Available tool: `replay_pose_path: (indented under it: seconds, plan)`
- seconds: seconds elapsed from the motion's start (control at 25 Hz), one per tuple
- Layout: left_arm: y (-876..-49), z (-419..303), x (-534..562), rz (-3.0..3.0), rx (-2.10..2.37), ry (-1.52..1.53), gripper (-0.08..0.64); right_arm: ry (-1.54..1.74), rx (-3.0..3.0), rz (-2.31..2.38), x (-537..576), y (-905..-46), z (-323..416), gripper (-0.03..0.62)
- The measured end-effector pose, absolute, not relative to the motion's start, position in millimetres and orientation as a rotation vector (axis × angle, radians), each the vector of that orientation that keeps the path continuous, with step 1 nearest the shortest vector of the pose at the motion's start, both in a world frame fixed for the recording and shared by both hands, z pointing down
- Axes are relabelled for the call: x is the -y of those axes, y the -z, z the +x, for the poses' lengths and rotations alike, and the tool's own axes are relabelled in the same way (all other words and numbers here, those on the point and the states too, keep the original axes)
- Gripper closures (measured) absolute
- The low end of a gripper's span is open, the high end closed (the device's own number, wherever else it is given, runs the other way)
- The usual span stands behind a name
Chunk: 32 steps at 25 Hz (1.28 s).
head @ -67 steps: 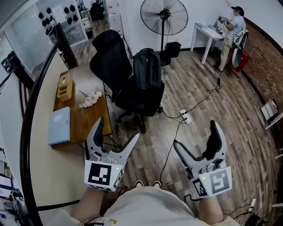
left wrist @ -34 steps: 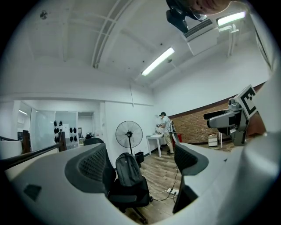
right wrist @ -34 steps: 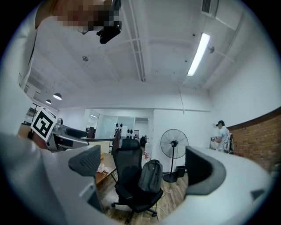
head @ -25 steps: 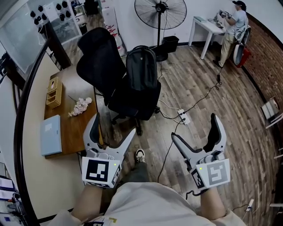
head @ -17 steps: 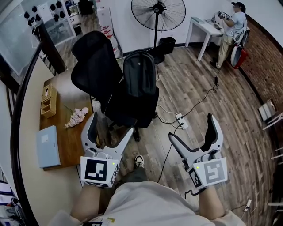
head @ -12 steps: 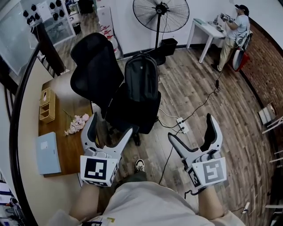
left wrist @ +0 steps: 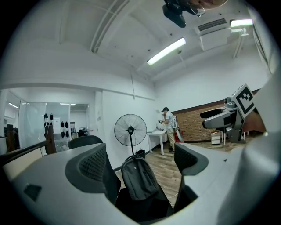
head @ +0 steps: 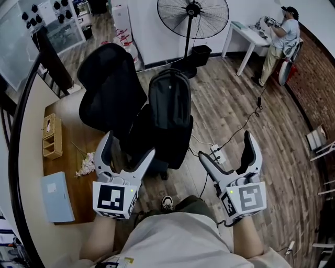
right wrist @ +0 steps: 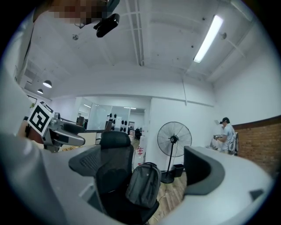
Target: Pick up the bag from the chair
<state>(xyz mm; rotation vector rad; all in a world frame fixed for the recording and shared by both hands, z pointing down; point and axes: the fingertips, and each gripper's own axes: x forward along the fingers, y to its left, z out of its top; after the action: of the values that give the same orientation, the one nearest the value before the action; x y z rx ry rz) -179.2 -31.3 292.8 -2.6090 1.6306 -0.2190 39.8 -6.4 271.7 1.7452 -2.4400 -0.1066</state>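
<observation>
Bag (head: pixel 170 99): dark grey backpack, upright on the seat of the black office chair (head: pixel 107 97), back panel leaning on the backrest. We judge it soft-sided woven fabric, not slippery, likely to sag and swing once lifted; weight unknown, though its rounded front suggests some contents. The best hold is probably the top: the right gripper view shows a curved band at the crown that may be a carry handle, but we cannot confirm this. Pinching loose fabric lower down would risk slipping. The chair has a mesh-textured back and stands on casters, so a push could roll it. Left gripper (head: pixel 129 146): jaws spread wide, nothing between them, apart from the bag. Right gripper (head: pixel 224 146): likewise spread and empty, over the wood-plank floor (head: pixel 241 89). Both gripper views frame the bag between ribbed pads, at a distance. A wooden desk (head: pixel 68 152) sits just left of the chair; a pedestal fan (head: pixel 192 13) stands behind.
</observation>
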Motion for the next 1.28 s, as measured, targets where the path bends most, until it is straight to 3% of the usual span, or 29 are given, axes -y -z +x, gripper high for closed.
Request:
replay_pose_path:
  seconds: [1.28]
  plan:
    - [-295,-88,297,-2.209,-2.151,0.361,0.095,0.078,2.733,1.186,372,-294,135,-0.003]
